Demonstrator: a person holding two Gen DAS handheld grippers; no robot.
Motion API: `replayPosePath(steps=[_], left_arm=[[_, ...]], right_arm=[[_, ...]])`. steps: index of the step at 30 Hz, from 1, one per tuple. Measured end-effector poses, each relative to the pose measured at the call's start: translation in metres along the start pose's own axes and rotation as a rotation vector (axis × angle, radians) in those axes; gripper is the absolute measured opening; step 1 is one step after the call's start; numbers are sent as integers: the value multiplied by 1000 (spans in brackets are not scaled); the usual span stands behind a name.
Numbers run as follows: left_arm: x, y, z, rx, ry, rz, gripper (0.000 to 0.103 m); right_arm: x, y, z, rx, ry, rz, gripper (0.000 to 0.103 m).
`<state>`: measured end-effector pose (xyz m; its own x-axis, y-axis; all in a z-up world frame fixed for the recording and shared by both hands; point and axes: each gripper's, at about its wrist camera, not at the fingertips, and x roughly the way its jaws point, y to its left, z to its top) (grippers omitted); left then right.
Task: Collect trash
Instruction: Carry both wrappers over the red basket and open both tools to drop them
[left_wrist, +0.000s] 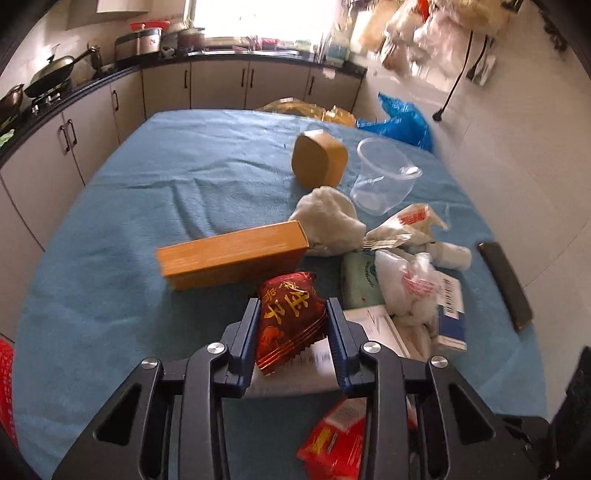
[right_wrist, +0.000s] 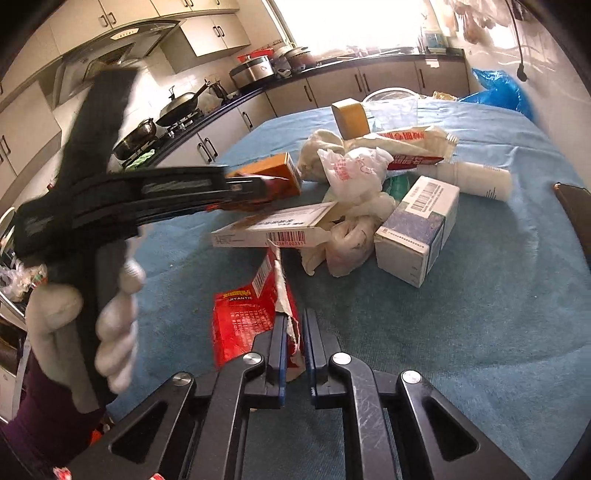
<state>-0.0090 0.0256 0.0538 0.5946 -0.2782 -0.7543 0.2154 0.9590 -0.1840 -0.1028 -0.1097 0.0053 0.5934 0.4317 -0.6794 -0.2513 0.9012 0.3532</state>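
Observation:
In the left wrist view my left gripper (left_wrist: 293, 321) is shut on a dark red snack packet (left_wrist: 288, 314) with gold characters, pinched between both pads just above the blue tablecloth (left_wrist: 147, 184). From the right wrist view the same gripper (right_wrist: 273, 182) reaches in from the left, held by a white-gloved hand (right_wrist: 110, 325). My right gripper (right_wrist: 295, 325) is shut on the torn edge of a bright red packet (right_wrist: 243, 317) lying on the cloth. That red packet (left_wrist: 332, 443) also shows under the left gripper.
A trash pile lies beyond: a long orange box (left_wrist: 232, 254), a brown box (left_wrist: 319, 158), a clear plastic cup (left_wrist: 384, 177), a white wad (left_wrist: 328, 221), a white bag (right_wrist: 351, 173), a barcode box (right_wrist: 417, 229). Kitchen counters (left_wrist: 74, 92) run left and behind.

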Motion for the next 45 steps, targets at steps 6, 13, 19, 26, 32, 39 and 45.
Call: replayPosePath(steps=[6, 13, 19, 26, 32, 39, 45], left_arm=[[-60, 16, -17, -20, -103, -2, 33], [-118, 61, -39, -87, -175, 42, 33], [-160, 123, -63, -159, -222, 205, 33], [-191, 209, -96, -295, -244, 386, 33], [-199, 268, -120, -398, -247, 433, 33], [-194, 306, -137, -471, -229, 406, 34], [-195, 322, -145, -491, -226, 403, 37]], right_arm=[[-22, 15, 1, -17, -50, 3, 6], [-43, 38, 3, -48, -98, 2, 6], [-47, 64, 8, -99, -110, 17, 6], [-22, 118, 17, -178, -75, 62, 6], [18, 188, 33, -263, -38, 127, 6], [78, 276, 53, -353, 9, 215, 6], [134, 328, 57, -390, 56, 256, 6]])
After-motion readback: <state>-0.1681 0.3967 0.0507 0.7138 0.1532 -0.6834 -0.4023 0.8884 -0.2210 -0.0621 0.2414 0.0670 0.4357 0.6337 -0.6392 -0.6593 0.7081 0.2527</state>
